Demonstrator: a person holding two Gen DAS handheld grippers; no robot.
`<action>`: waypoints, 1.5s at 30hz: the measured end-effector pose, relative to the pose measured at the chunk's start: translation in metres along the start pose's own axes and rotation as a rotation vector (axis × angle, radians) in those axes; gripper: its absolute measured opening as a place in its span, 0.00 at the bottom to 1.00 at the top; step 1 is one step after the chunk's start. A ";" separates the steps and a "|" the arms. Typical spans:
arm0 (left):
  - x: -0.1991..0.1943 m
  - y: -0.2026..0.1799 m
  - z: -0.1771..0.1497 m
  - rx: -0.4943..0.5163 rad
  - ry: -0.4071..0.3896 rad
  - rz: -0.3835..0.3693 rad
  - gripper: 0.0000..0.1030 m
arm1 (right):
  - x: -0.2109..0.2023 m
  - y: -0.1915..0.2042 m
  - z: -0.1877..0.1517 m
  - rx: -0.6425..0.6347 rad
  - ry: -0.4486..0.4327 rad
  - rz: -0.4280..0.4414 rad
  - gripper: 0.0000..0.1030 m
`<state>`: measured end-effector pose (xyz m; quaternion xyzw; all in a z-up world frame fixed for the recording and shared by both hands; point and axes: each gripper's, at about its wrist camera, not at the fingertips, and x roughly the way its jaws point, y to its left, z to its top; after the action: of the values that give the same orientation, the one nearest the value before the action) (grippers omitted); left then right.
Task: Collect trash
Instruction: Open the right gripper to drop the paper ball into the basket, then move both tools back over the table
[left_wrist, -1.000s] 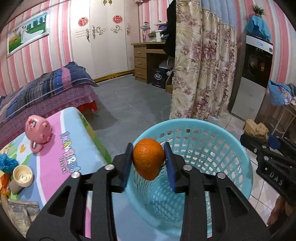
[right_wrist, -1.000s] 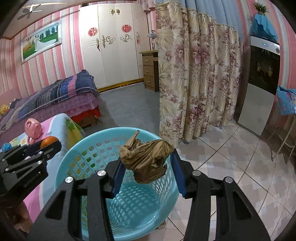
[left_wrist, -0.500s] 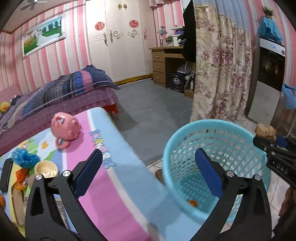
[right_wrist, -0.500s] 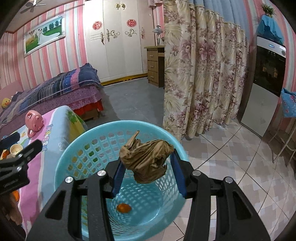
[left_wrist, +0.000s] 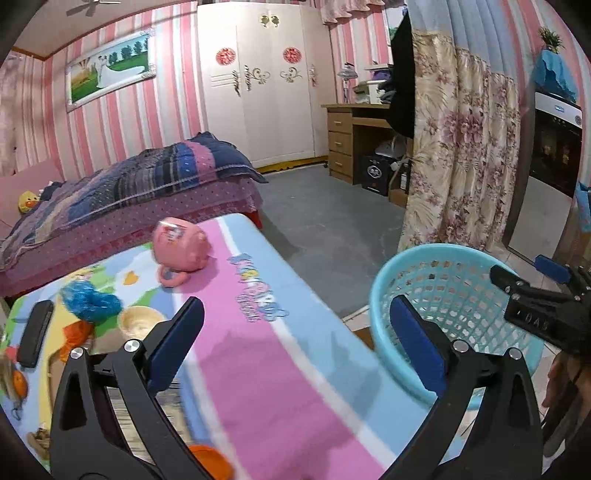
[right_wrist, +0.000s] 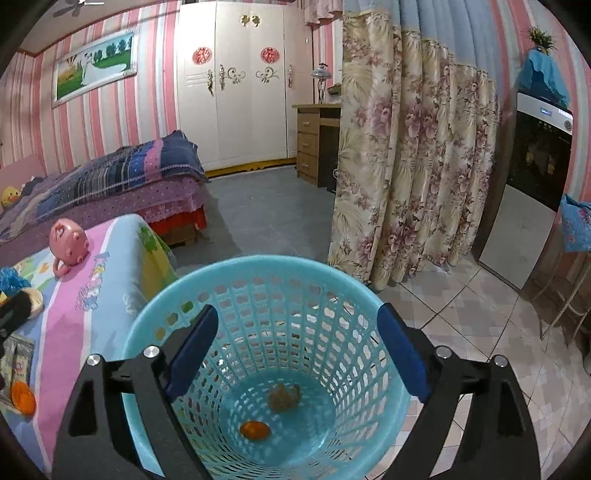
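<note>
Trash already collected, a small orange fruit or peel (right_wrist: 255, 430) and a crumpled brown paper wad (right_wrist: 283, 396), lies on the floor of the light blue perforated plastic basket (right_wrist: 354, 291), which stands on the tiled floor just beside the edge of a pink and blue cartoon-printed mat (left_wrist: 280, 373). The right gripper (right_wrist: 299, 352) hangs over the basket mouth, its jaws opening with nothing between them. The left gripper (left_wrist: 295, 339), spread wide and empty, points over the mat.

The dropping step looks finished; the next move probably calls for reaching to the mat's left edge, where a blue crinkled wrapper (left_wrist: 90, 301), a cream paper cup (left_wrist: 138, 321) and orange scraps (left_wrist: 75, 332) lie.

A pink piggy-shaped mug (left_wrist: 181, 245) and a black flat device (left_wrist: 35, 332) seem not to be trash. An orange blur (left_wrist: 210, 459) at the bottom edge is cut off and unclear.
</note>
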<state>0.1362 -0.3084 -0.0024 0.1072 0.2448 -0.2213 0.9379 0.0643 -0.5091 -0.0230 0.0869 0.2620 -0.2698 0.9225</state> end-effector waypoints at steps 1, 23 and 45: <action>-0.005 0.004 0.000 -0.003 -0.006 0.011 0.95 | -0.001 0.001 0.001 0.004 -0.005 -0.001 0.84; -0.091 0.222 -0.075 -0.200 0.049 0.361 0.95 | -0.061 0.169 -0.029 -0.239 -0.018 0.371 0.93; -0.069 0.256 -0.100 -0.288 0.148 0.298 0.95 | -0.054 0.255 -0.098 -0.511 0.190 0.555 0.87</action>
<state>0.1608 -0.0273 -0.0292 0.0232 0.3233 -0.0346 0.9454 0.1209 -0.2410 -0.0727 -0.0537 0.3717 0.0732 0.9239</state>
